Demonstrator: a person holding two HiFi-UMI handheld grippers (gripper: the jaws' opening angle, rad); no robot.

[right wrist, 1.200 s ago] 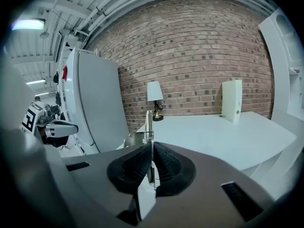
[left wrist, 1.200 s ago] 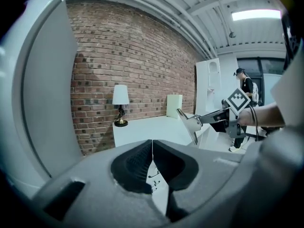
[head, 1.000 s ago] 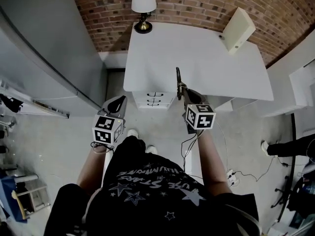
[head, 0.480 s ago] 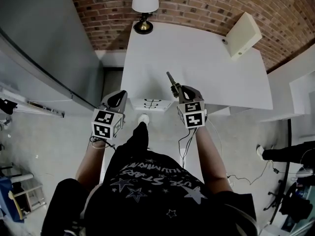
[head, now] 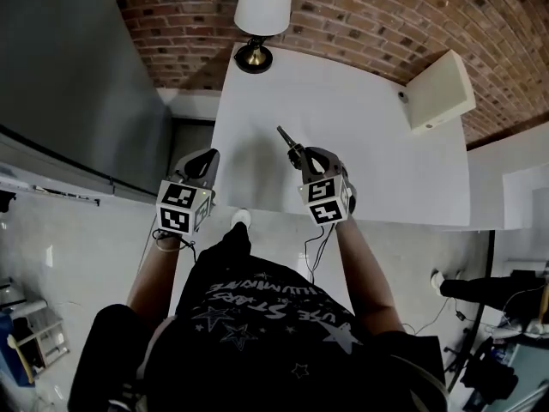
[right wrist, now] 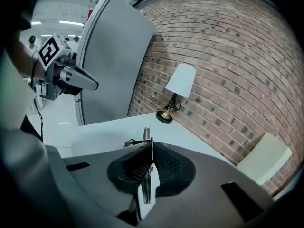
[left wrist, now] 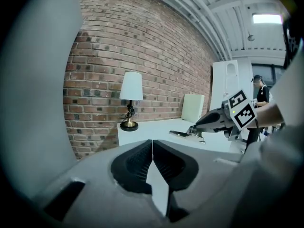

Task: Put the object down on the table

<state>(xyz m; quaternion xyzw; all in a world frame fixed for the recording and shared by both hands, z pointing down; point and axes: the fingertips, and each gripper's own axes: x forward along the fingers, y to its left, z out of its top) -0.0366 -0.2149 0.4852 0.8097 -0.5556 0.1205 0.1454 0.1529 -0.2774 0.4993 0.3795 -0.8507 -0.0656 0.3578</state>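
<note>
A thin metal tool (head: pixel 288 141) sticks out up and to the left from my right gripper (head: pixel 304 156), whose jaws are shut on it above the near part of the white table (head: pixel 377 136). In the right gripper view the tool (right wrist: pixel 146 136) shows as a narrow blade pinched between the black pads. From the left gripper view the tool (left wrist: pixel 183 135) hangs a little above the tabletop. My left gripper (head: pixel 200 165) is shut with nothing in it, just left of the table's near left corner.
A lamp (head: pixel 261 11) with a white shade and brass foot stands at the table's far left corner. A cream box (head: pixel 442 89) sits at the far right by the brick wall. A tall grey panel (head: pixel 77 84) rises to the left.
The person has stepped up to the table. My right gripper with the tool has moved forward over the tabletop, and the tool now leans further left. The left gripper came forward too.
</note>
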